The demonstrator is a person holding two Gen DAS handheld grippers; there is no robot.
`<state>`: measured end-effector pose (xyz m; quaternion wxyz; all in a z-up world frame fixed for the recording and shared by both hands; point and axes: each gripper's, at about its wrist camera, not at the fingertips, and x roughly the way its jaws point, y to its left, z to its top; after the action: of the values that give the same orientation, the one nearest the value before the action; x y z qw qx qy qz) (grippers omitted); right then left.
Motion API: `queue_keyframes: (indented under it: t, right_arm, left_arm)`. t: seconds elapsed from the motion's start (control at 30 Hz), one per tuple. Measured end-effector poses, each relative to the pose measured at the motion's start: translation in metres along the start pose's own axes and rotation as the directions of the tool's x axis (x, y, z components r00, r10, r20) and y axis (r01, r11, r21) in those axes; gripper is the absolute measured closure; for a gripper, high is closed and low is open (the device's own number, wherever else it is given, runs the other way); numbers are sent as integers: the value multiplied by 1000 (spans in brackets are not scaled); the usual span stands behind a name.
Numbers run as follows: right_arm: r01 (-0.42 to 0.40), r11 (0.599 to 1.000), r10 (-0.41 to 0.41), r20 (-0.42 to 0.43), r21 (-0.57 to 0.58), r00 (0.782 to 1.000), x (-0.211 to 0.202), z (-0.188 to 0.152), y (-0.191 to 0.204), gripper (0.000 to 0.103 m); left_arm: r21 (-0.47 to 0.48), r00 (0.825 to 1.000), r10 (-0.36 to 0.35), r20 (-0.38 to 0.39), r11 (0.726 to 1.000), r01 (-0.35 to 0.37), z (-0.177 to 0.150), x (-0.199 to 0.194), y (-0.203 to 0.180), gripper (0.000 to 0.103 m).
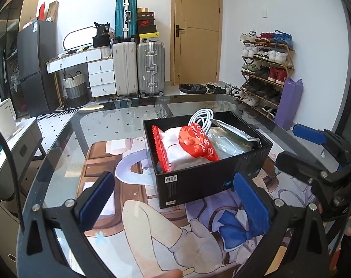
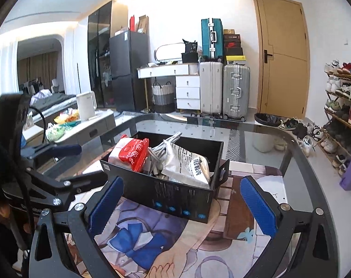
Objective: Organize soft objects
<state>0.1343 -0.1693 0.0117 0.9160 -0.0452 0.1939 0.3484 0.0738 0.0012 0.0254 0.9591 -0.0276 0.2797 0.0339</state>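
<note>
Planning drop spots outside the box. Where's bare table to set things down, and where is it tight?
Free: printed mat left of the black box; bare glass table beyond it toward the suitcases. Crowded: inside the box, with red packet, white cable and white pouch.

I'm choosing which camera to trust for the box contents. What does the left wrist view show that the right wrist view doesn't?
Only the left wrist view: the "balloon glue" wording on the red packet, the whole coiled white cable, and a purple bag beside the shoe rack.

Only the right wrist view: the printed face of the white pouch, a white kettle, and a bedroom beyond.

Both: the black box on the glass table, and both open, empty grippers: left gripper, right gripper.
</note>
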Motion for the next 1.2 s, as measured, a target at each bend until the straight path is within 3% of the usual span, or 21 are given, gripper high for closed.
queue_keyframes:
  t: [0.47,1.2]
  right_arm:
    - [-19,1000,18,51,9,999,1,-4,-5,1]
    - [-36,999,38,99,-24,994,-9,-8,0,1]
  left_arm:
    - [-9,997,24,72,1000,-23,-3,3,4,0]
    - [-17,993,31,116,999,-29,-6,-1,3,0]
